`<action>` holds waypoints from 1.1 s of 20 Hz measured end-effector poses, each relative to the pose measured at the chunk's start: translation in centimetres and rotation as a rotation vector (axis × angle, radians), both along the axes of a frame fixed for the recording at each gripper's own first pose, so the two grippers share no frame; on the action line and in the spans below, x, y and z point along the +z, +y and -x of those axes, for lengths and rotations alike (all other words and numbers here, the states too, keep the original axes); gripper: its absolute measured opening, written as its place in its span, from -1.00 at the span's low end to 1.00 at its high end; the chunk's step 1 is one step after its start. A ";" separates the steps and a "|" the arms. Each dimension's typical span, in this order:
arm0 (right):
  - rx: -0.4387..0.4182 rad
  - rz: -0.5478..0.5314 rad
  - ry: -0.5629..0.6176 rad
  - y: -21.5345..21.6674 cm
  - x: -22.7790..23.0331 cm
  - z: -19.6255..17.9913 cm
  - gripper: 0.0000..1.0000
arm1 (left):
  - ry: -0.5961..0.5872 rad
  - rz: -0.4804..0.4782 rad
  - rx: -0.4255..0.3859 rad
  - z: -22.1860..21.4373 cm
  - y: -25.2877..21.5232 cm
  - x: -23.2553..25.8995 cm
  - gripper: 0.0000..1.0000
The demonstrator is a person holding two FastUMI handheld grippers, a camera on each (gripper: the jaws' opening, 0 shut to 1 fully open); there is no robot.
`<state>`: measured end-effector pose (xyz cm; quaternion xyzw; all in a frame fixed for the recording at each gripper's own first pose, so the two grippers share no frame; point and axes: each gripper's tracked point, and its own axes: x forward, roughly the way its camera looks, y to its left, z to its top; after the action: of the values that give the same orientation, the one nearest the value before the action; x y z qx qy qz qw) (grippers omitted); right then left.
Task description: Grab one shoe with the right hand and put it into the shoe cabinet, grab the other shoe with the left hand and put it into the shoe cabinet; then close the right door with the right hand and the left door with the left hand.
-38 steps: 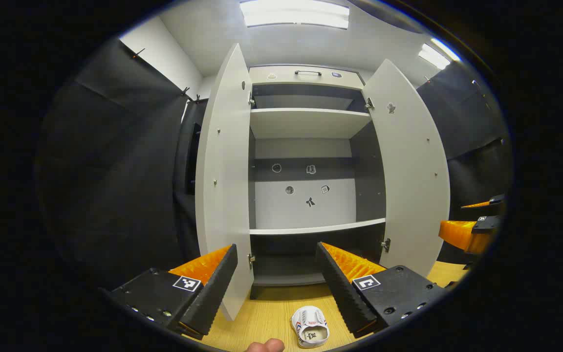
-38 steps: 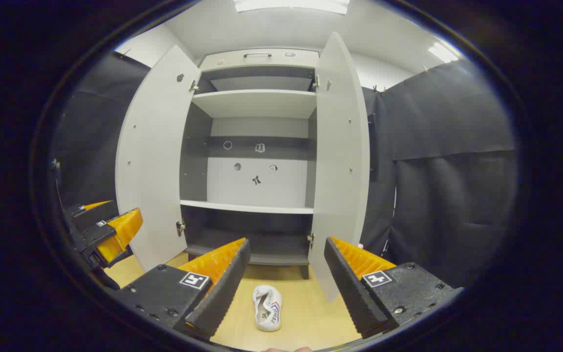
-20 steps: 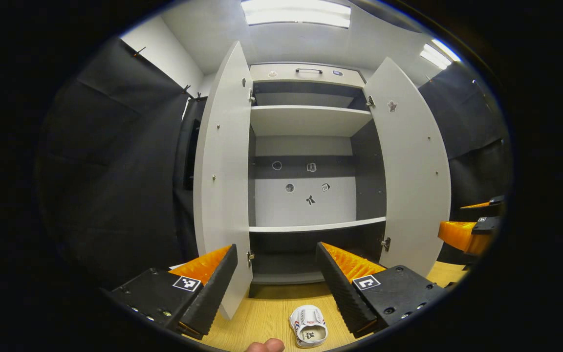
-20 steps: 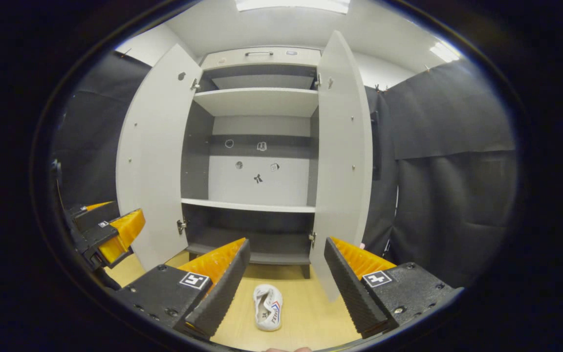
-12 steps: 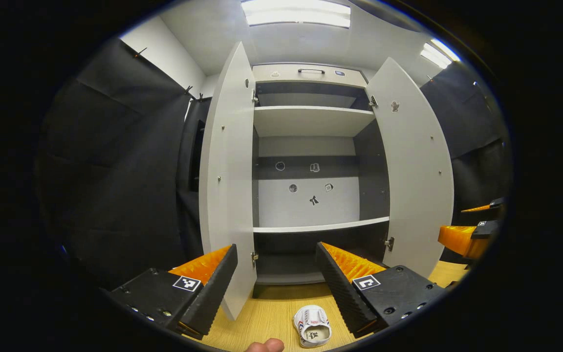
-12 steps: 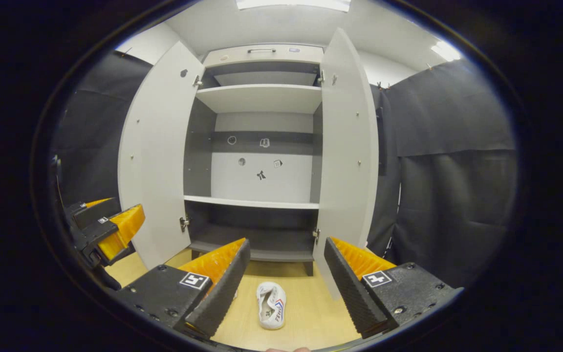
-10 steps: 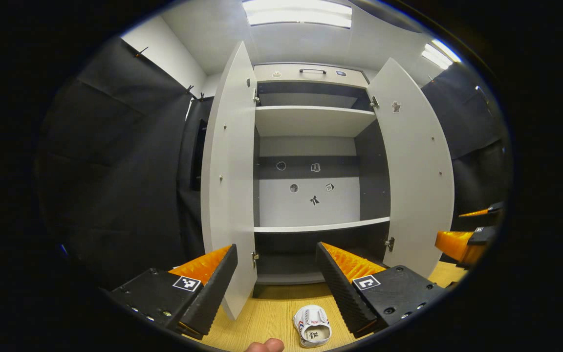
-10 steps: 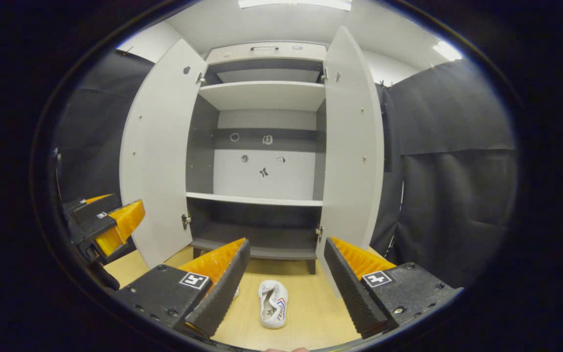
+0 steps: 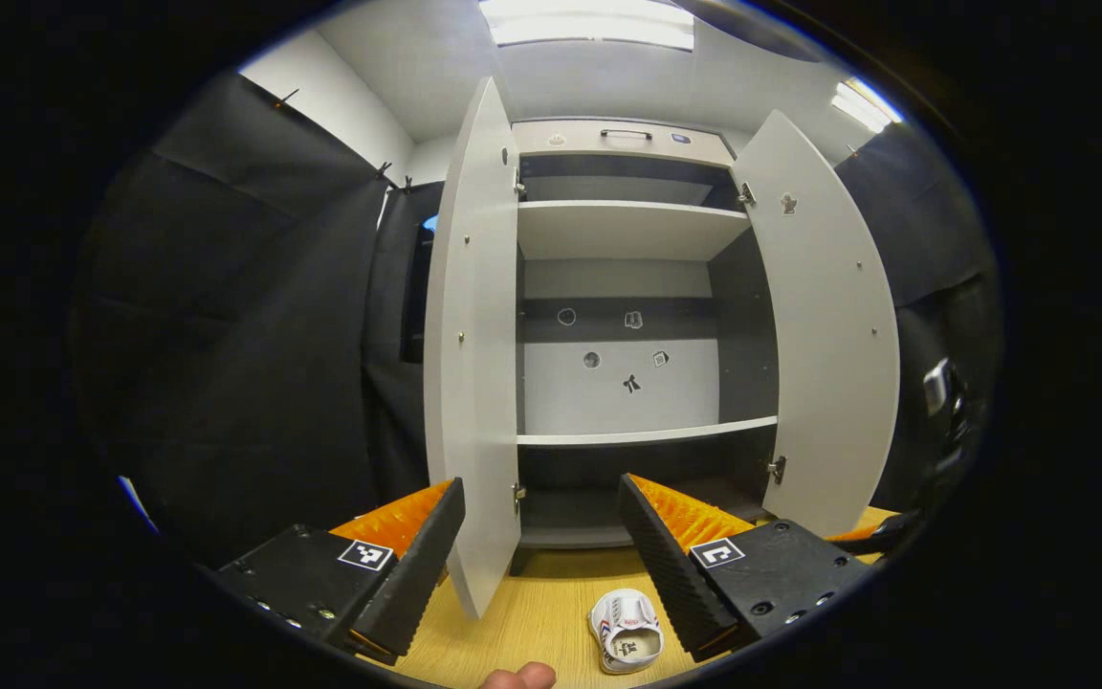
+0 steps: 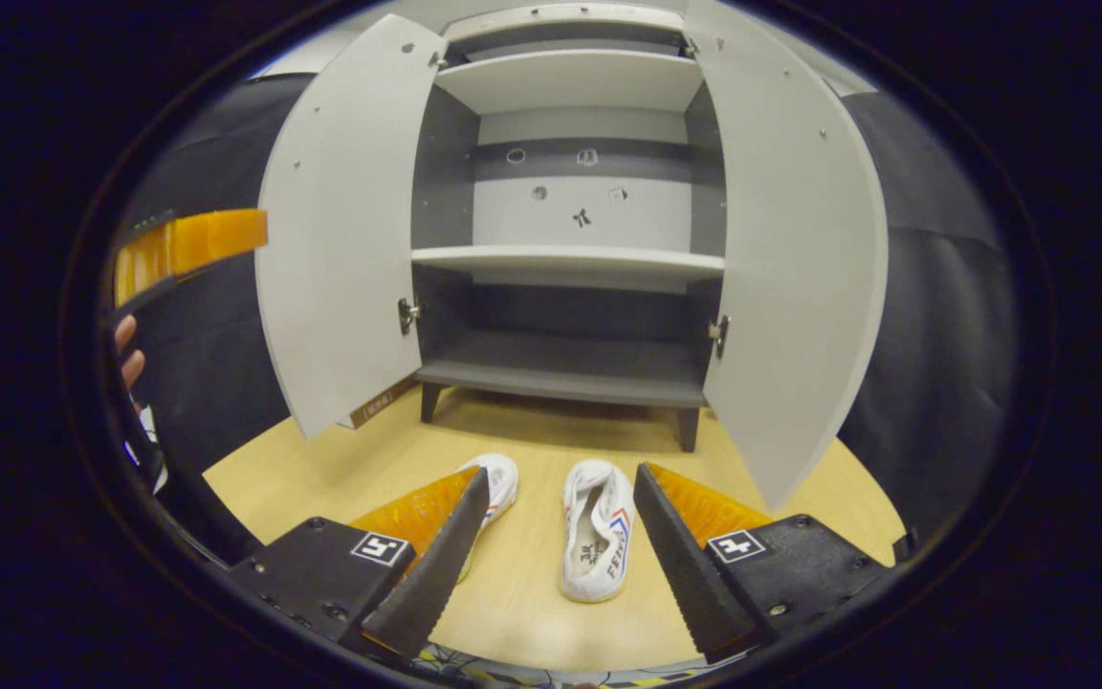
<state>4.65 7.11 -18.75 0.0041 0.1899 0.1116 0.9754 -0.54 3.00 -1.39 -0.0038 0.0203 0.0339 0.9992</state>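
Between the right gripper's fingers: right gripper [image 10: 561,565], fingers set wide apart, nothing held, hovering above the pale wooden floor [image 10: 341,469].
Nearest item: white low-cut fabric shoe with red and blue side stripes [image 10: 597,531], lying on the floor, opening upward, toe toward the cabinet, just inside the right finger's line.
Second item: matching white shoe [image 10: 495,478], beside the first, partly hidden behind the left finger.
Step in hand (judged): right-hand grab of the first shoe, not yet made.
Method (judged): lower straight over the shoe, straddle its narrow width at mid-length, pinch both side walls; keep the left finger from catching the second shoe, since the gap between the two is slim.
Left gripper: left gripper [image 9: 541,555], fingers likewise apart and empty, held higher, facing the cabinet; one white shoe [image 9: 628,630] on the floor below it.
Destination: tall light-grey shoe cabinet with dark interior [image 10: 565,258], bottom shelf [image 10: 561,368] bare, standing just behind the shoes.
Edges: left door [image 10: 341,239] and right door [image 10: 790,258] both swung open; the lower corner of the right door hangs close to the path from shoe to shelf.
Open room: wide clear mouth between the doors; bare floor in front; black cloth wall [image 10: 934,335] close on the right.
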 end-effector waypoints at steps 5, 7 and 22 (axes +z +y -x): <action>-0.008 -0.073 0.189 0.4 -6.7 -2.3 0.77 | 0.035 -0.007 0.055 0.4 2.1 -0.9 0.93; -0.018 -0.074 0.252 0.2 -9.1 -3.3 0.41 | 0.047 -0.007 0.079 0.5 3.0 -1.4 0.94; -0.036 0.068 0.294 0.9 -15.3 -10.3 -0.48 | 0.103 -0.036 0.103 -0.2 3.9 -2.9 0.94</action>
<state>14.94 8.02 -34.08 -0.0092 0.3342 0.0859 0.9385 -0.37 6.89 -4.34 0.0151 0.0706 0.0859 0.9937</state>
